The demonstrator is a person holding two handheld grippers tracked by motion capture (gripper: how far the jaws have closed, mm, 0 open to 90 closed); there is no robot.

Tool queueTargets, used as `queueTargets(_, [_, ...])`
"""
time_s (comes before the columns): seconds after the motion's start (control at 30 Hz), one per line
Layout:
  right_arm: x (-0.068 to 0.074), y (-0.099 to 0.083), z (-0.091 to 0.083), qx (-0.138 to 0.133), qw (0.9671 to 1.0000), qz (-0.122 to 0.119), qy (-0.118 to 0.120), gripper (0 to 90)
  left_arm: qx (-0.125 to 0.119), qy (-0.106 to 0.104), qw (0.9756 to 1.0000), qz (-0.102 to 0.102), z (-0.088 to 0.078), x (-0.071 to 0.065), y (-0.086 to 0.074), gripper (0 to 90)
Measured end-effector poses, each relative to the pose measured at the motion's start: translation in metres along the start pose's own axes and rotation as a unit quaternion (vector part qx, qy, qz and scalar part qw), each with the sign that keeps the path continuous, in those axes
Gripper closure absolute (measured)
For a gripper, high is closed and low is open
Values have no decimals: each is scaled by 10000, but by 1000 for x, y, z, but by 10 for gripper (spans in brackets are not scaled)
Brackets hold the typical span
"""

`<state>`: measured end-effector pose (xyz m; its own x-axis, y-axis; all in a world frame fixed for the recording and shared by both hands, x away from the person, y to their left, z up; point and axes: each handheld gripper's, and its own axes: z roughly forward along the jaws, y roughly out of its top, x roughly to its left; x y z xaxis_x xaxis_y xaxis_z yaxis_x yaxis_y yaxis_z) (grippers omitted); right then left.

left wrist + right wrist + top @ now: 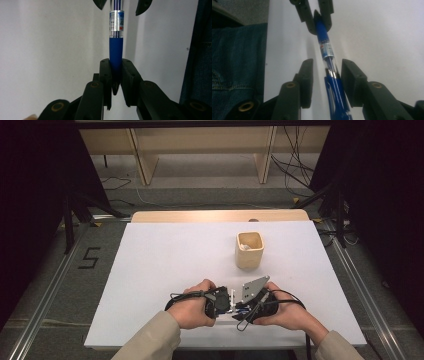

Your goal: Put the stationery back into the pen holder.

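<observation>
A blue pen [116, 47] with a clear barrel and silver band hangs just above the white table top [200, 255] near its front edge. My left gripper [116, 62] is shut on the pen's dark blue grip, with the tip poking back between the pads. In the high view the left gripper [220, 301] and right gripper [252, 302] face each other, each in a hand. My right gripper [327, 67] stands open around the pen's [327, 50] clip end, a gap showing on each side. The left gripper [314, 15] shows beyond, clamped on the far end.
A square wooden cup [249, 250] with something pale inside stands behind the hands, right of centre. Blue denim [234, 70] of the person's leg shows past the table's near edge. Wooden shelving [200, 150] and cables lie on the floor beyond the table.
</observation>
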<state>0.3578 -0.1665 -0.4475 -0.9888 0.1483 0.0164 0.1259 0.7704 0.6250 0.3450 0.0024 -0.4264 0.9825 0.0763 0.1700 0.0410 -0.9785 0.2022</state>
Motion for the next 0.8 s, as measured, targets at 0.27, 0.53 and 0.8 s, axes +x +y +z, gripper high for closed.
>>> queueTargets(0.27, [2, -1, 3, 112, 9999, -15, 118, 766, 38, -51, 9997, 254, -3, -2, 3, 797])
queueTargets(0.53, [3, -2, 1, 197, 9996, -168, 133, 776, -42, 72, 9994, 322, -5, -2, 3, 794])
queueTargets(0.8, [-5, -6, -11, -145, 9997, 126, -164, 779, -1474, 841, 9832, -669, -28, 13, -16, 299])
